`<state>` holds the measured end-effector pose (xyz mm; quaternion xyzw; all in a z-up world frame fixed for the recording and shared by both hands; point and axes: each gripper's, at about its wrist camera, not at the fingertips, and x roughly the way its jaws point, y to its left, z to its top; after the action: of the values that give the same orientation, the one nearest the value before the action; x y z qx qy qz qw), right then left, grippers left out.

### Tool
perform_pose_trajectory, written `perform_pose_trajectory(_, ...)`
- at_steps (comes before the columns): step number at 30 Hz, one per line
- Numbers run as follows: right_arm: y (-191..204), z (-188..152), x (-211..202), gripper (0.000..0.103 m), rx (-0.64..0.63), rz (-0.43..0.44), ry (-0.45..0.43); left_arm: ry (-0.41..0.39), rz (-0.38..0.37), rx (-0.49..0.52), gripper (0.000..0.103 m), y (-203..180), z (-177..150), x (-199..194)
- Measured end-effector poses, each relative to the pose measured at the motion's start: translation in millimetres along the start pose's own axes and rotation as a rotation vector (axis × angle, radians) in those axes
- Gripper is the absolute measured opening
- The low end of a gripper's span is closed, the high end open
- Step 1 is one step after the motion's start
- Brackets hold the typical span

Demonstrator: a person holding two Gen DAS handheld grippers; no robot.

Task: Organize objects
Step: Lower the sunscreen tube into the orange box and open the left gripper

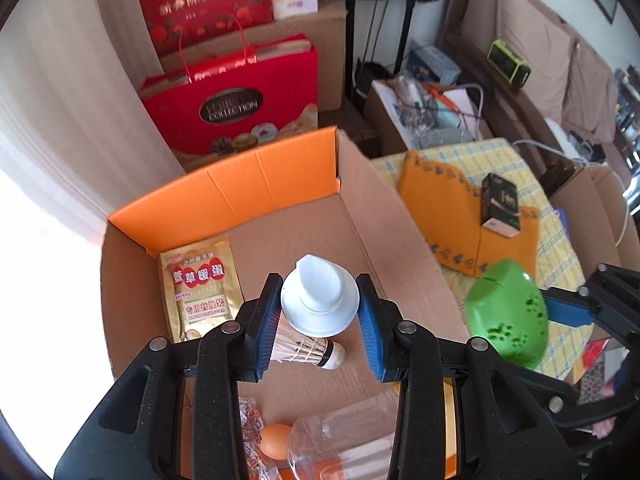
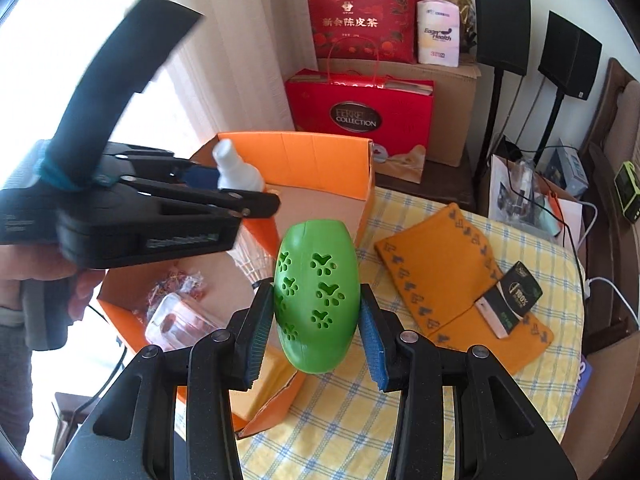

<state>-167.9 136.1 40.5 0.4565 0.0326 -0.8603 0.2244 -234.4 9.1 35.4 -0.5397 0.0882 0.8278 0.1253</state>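
Objects for sorting are divided between an open cardboard box (image 1: 304, 240) and the checked tabletop (image 2: 400, 408) beside it. Already in the box: a gold sachet (image 1: 202, 284), a shuttlecock (image 1: 308, 350), a clear plastic container (image 1: 344, 440), an orange ball (image 1: 275, 440) and a bag of rubber bands (image 1: 252, 428). Judgement: the box serves as the collection point, which explains why both hands are gathered at it.

Left tool (image 1: 320, 316): partly open, its 2 blue pads clamped on the sides of a white bottle (image 1: 320, 300). The bottle is held cap-forward above the box floor, over the shuttlecock. From the right wrist view the bottle (image 2: 236, 172) sits above the box interior, apparently positioned for lowering in.

Right tool (image 2: 316, 320): partly open, pads pressed on either flank of a green paw-print egg-shaped item (image 2: 316, 296). It is carried clear of the tabletop, just outside the box's near wall, and has not yet crossed over it. Judgement: it waits its turn behind the bottle.

Remaining on the tabletop: an orange cloth (image 2: 452, 276) with a small dark carton (image 2: 512, 300) lying on it, well apart from the box. Both appear still to be collected.
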Motion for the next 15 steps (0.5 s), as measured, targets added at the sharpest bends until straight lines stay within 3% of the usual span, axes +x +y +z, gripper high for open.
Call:
perform_pose_trajectory(6,-7,-1,8,0.042,0.006,0.001,0.014,0.039,-0.011,0.023,0.034,-11,6,26)
perform_pose_trajectory(15,-19,-6,11,0.042,0.024,0.007,0.012,-0.040,-0.049,-0.008,0.034,-14,9,33)
